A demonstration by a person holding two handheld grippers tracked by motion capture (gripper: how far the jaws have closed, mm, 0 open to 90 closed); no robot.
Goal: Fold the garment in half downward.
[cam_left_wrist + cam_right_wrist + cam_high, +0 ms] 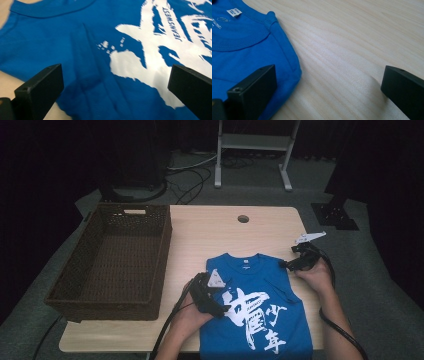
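A blue T-shirt (265, 280) with a large white print lies flat at the table's front, collar toward the far side. My left gripper (224, 309) hovers open over its left chest; in the left gripper view the jaws straddle the blue cloth (87, 62) and the white print, and the left gripper (115, 85) holds nothing. My right gripper (286, 265) is open at the shirt's right shoulder. In the right gripper view the right gripper (329, 85) has its left jaw over the shoulder edge of the shirt (242, 57) and its right jaw over bare wood (342, 45).
A dark wicker basket (107, 297) stands empty on the table's left side. The light wooden table (215, 235) has a cable hole (243, 218) near its far edge. A white metal stand (255, 142) and cables lie on the floor behind.
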